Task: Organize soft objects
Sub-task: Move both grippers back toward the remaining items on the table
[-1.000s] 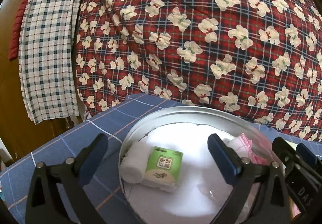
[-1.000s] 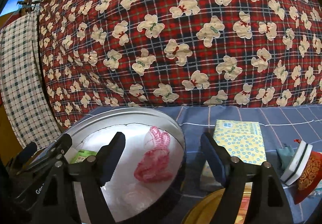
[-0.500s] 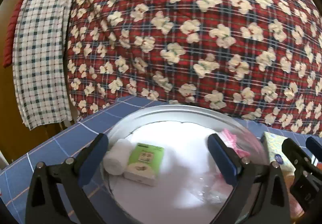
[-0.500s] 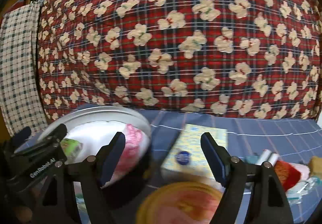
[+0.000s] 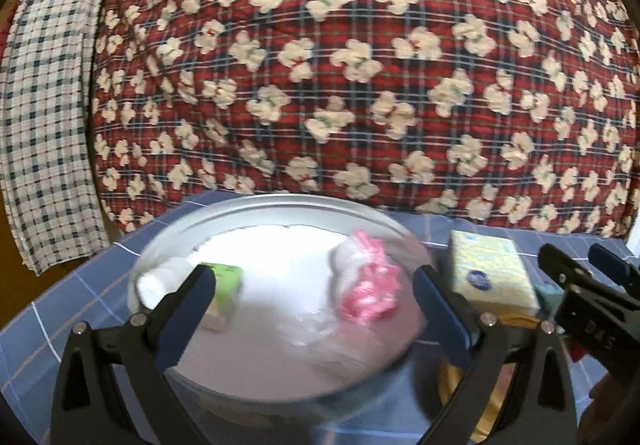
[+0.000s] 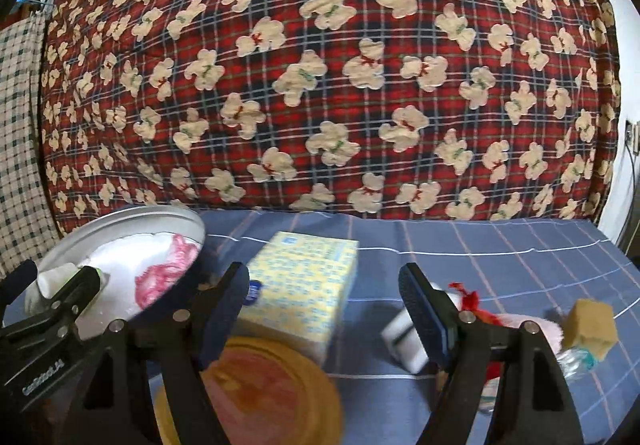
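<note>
Jaws wide apart on both grippers, left gripper [image 5: 314, 309] and right gripper [image 6: 324, 305], nothing between them. Just beyond, the silver basin [image 5: 280, 207] holds a pink knit piece [image 5: 370, 287]; the yellow tissue pack [image 6: 304, 281] sits beside it on the blue-checked counter [image 6: 500, 245].

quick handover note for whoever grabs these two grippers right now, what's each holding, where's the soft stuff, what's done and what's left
Left gripper: open, empty, over the metal basin.
Right gripper: open, empty, over the blue checked cloth beside the basin.
In the basin: white roll, green tissue pack, pink-and-white bundle.
Outside it: yellow tissue pack, white block, a red and pink soft thing, tan sponge, an orange round dish in front.
Done: three soft items in the basin.
Left: probably the yellow tissue pack next, then the items on the right.
</note>
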`<move>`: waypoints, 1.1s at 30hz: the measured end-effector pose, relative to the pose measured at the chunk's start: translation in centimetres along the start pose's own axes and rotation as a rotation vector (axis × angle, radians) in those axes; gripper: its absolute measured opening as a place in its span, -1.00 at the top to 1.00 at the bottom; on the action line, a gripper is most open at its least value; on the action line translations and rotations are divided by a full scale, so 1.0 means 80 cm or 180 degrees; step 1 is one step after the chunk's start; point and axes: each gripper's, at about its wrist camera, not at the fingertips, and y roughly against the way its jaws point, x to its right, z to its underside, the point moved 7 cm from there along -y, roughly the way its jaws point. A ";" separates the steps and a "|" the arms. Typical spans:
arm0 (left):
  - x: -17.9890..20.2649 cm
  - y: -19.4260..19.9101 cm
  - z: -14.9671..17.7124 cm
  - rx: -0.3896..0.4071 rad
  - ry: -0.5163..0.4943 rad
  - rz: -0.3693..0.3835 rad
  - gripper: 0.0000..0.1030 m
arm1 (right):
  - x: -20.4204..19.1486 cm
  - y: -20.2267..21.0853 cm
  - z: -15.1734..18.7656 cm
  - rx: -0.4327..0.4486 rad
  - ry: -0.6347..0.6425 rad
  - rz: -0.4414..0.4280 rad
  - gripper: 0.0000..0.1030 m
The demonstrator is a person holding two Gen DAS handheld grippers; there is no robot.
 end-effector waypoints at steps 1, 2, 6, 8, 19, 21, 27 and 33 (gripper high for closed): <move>0.008 0.002 0.002 -0.0007 -0.0023 0.0039 -0.95 | 0.005 0.001 0.000 0.0001 0.0003 0.0012 -0.54; 0.017 0.005 0.003 -0.0013 -0.0061 0.0076 -0.95 | 0.014 0.003 0.001 0.0002 0.0017 0.0048 -0.54; 0.047 0.013 0.008 -0.0007 -0.0181 0.0200 -0.95 | 0.050 0.008 0.006 -0.0014 0.0025 0.0168 -0.54; 0.063 0.018 0.010 -0.0022 -0.0217 0.0316 -0.95 | 0.075 0.011 0.009 -0.0023 -0.0013 0.0246 -0.54; 0.154 0.044 0.022 -0.0056 -0.0471 0.0792 -0.95 | 0.227 0.038 0.017 -0.0028 -0.0342 0.0777 -0.54; 0.171 0.049 0.026 -0.0095 -0.0504 0.0901 -0.95 | 0.248 0.044 0.019 -0.0019 -0.0417 0.0845 -0.54; 0.241 0.065 0.050 -0.0212 -0.0862 0.1269 -0.95 | 0.316 0.056 0.026 -0.0003 -0.0770 0.1001 -0.54; 0.288 0.070 0.064 -0.0364 -0.1046 0.1412 -0.95 | 0.340 0.059 0.034 -0.0055 -0.1005 0.0903 -0.54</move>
